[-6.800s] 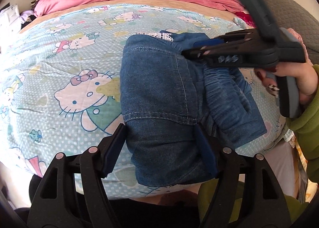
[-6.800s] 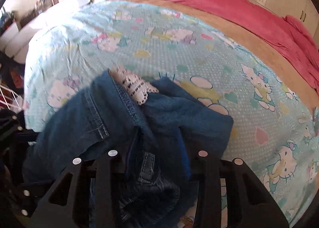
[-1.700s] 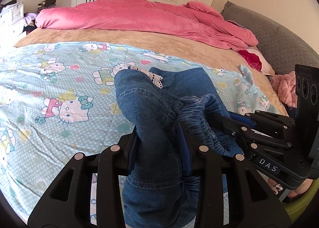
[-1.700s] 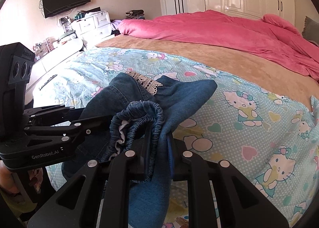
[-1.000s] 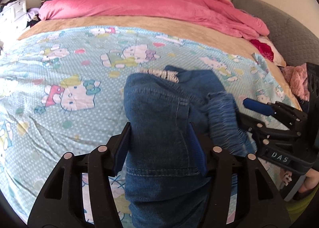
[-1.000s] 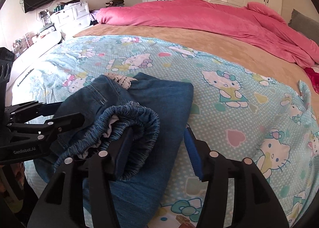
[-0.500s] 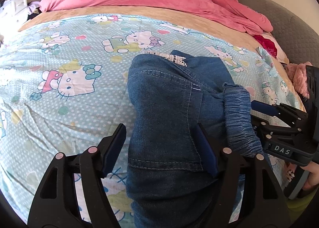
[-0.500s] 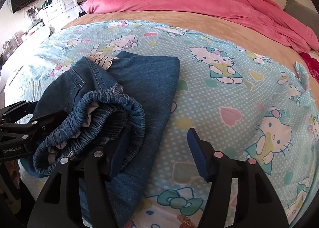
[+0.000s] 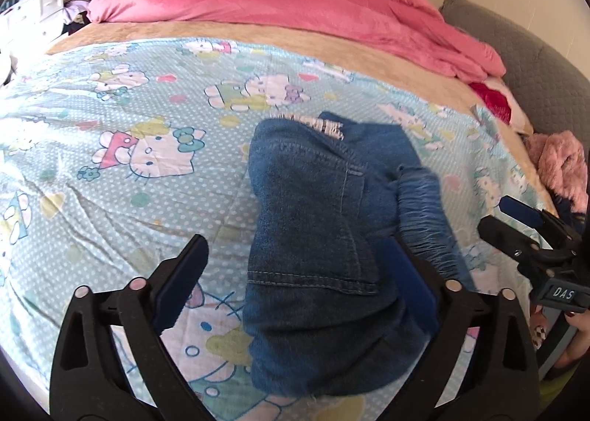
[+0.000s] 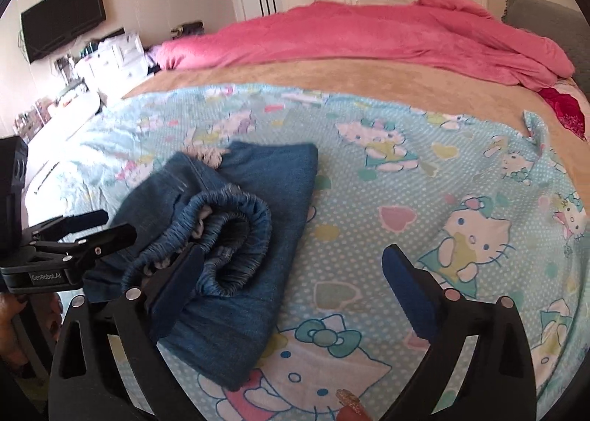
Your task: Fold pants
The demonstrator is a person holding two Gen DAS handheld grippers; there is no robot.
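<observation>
The folded blue denim pants [image 9: 317, 222] lie in a compact bundle on the light blue cartoon-cat sheet, with the gathered elastic waistband [image 9: 422, 207] on their right side and white lace trim at the far end. My left gripper [image 9: 295, 273] is open, its jaws spread on either side of the bundle's near end. In the right wrist view the pants [image 10: 236, 222] lie at left with the waistband [image 10: 236, 236] curled on top. My right gripper [image 10: 295, 273] is open and empty, its left finger by the waistband. The left gripper [image 10: 88, 227] shows at far left.
A bunched pink duvet [image 9: 295, 8] lies across the far end of the bed over a tan blanket [image 10: 350, 78]. A grey headboard [image 9: 534, 52] and pink fluffy item [image 9: 564, 166] are at right. White drawers and a wall TV [image 10: 62, 23] stand at left.
Both grippers have opened and let go of the pants, which dropped onto the sheet as a folded bundle. Both grippers have drawn back a little toward the near edge.
</observation>
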